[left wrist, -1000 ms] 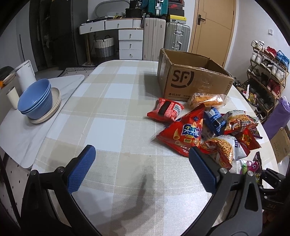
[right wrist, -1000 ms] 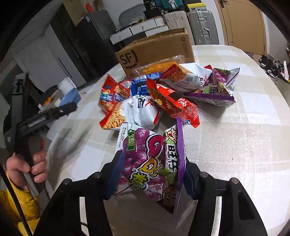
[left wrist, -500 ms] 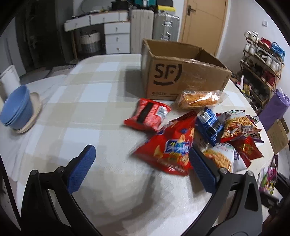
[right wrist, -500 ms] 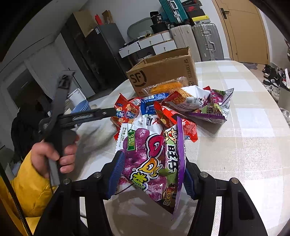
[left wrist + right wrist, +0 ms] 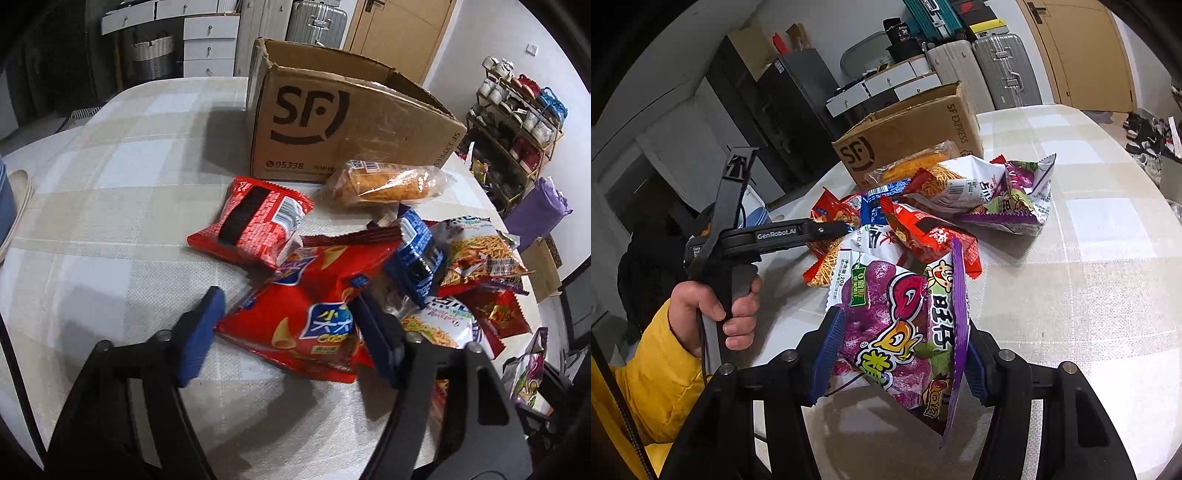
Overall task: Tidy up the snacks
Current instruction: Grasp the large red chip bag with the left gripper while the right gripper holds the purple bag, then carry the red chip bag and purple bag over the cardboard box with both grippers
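Observation:
The snack pile lies on the checked table [image 5: 110, 184] in front of an open SF cardboard box [image 5: 351, 122]. My left gripper [image 5: 288, 299] is low over the table and its jaws are closing around a red chip bag [image 5: 314, 295]. The bag lies between the pads and looks unsqueezed. In the right wrist view the left gripper [image 5: 846, 229] reaches into the pile, held by a hand [image 5: 713, 306] in a yellow sleeve. My right gripper [image 5: 901, 354] is shut on a purple snack bag [image 5: 897, 314], which it holds upright above the table [image 5: 1089, 258].
Around the chip bag lie a red packet [image 5: 255, 225], wrapped bread [image 5: 388, 182], a blue packet [image 5: 417, 254] and noodle snack bags [image 5: 480, 254]. Blue bowls [image 5: 5, 206] sit at the far left. A shoe rack [image 5: 517, 122] stands beyond the table's right edge.
My left gripper moved forward and down to the pile, and its wide jaws have narrowed around the red chip bag. The right gripper has kept the purple bag nearly still.

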Motion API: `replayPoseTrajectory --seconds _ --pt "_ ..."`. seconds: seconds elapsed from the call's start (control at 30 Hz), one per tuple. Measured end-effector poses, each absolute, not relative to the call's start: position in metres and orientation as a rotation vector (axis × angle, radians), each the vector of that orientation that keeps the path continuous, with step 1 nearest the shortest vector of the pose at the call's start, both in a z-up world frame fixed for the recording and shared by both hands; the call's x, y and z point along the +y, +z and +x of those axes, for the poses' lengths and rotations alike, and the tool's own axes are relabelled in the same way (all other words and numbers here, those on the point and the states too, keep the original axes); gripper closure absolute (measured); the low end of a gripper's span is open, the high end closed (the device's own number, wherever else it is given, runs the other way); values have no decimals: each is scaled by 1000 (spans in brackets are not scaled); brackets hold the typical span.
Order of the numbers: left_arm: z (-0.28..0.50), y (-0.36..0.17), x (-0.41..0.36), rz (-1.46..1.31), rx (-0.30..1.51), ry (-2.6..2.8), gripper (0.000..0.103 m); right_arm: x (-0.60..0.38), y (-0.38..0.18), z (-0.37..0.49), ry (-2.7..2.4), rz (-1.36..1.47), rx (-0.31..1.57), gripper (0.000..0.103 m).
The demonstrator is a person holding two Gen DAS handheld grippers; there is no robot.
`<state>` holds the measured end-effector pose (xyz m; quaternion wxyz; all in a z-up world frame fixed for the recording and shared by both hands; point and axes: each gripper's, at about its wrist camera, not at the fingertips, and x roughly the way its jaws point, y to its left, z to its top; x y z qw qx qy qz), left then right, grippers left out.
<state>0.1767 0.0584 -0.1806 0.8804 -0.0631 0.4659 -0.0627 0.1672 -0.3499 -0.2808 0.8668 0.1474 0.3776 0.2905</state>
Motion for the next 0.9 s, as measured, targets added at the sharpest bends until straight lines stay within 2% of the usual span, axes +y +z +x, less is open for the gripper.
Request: replayPoseTrajectory --seconds 0.03,0.2,0.5,0.9 --pt "178 -181 59 -141 968 -145 48 -350 -281 168 608 309 789 43" --pt "165 -183 65 -177 955 -197 58 -349 -278 167 604 310 780 43" --pt "141 -174 73 -178 930 -219 60 -352 -262 157 581 329 750 43" --pt "77 -122 93 -222 803 -245 60 -346 -220 143 573 313 683 43"
